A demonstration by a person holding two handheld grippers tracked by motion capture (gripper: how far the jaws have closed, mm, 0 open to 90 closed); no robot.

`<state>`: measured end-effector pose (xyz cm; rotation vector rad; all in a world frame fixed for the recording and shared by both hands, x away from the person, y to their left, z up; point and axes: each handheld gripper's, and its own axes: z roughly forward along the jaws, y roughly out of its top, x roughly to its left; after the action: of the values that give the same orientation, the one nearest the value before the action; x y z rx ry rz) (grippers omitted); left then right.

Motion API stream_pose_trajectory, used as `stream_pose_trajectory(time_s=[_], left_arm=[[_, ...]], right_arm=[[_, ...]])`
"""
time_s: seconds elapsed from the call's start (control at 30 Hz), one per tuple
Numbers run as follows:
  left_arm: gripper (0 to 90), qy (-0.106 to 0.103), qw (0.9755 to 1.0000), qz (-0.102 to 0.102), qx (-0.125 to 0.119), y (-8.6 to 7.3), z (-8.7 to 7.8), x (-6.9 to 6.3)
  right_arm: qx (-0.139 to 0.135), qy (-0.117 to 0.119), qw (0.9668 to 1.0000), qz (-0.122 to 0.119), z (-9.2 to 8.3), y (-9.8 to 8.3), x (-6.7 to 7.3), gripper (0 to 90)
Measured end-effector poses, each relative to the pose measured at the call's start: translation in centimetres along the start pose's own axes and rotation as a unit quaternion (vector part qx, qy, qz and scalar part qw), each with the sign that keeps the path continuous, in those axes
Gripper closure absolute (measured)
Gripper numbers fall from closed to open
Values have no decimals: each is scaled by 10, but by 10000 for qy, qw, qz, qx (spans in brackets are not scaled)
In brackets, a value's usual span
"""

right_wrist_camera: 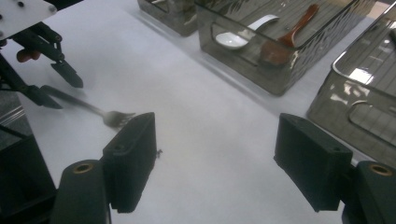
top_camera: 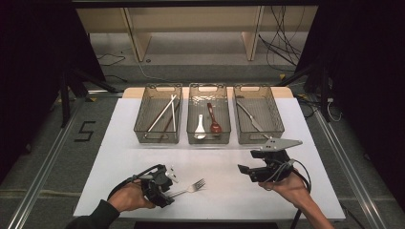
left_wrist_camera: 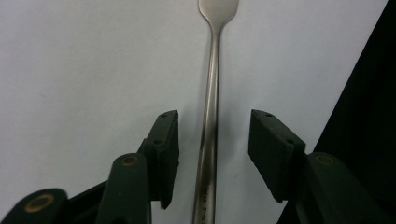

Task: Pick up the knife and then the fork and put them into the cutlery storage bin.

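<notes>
- Tool in the left hand, the left tool [left_wrist_camera: 214,128], straddles the fork [left_wrist_camera: 211,116] handle; jaws partly open, a gap on each side of the handle, pads not yet pressing.
- Fork lies flat on the white bench [top_camera: 224,191], near the person's edge, tines pointing toward the trays; it is also visible, blurred, in the right gripper view [right_wrist_camera: 112,116].
- Right tool [right_wrist_camera: 215,154] hangs open over bare bench, nothing between its jaws, well apart from the fork.
- Three clear trays stand in a row at the far side of the bench: left tray [top_camera: 143,107] with chopsticks [top_camera: 161,114], middle tray [top_camera: 190,114] with a white spoon [top_camera: 200,128] and a red spoon [top_camera: 213,119], right tray [top_camera: 277,114] with a knife [top_camera: 249,117].
- Judgement: sorting appears nearly done; the fork is the last loose item. Left to do: close on the handle, lift, carry to a tray and release. Likely the right tray with the knife, though I cannot tell for certain.
</notes>
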<state>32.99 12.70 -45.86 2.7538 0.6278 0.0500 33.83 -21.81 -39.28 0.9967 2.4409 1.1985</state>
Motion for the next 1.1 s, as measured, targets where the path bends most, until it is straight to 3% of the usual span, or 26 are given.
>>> stream_pose_trajectory(time_s=[0.17,0.43,0.53,0.73,1.1], left_arm=[[612,56,9998,139,114,1,3,-1],[688,74,9993,191,311,5,6,1],[716,68,9994,185,273,5,7,0],[777,94,9984,337,439,9,7,0],[818,68,9988,223,435,11,7,1]], right_arm=[[48,38,10000,-30,0,-4,5,302],[36,80,10000,-42,-2,-4,9,303],[36,85,9999,-51,-1,-4,10,303],[70,92,9999,-86,-1,-5,11,308],[119,81,9998,-121,2,-4,12,311]])
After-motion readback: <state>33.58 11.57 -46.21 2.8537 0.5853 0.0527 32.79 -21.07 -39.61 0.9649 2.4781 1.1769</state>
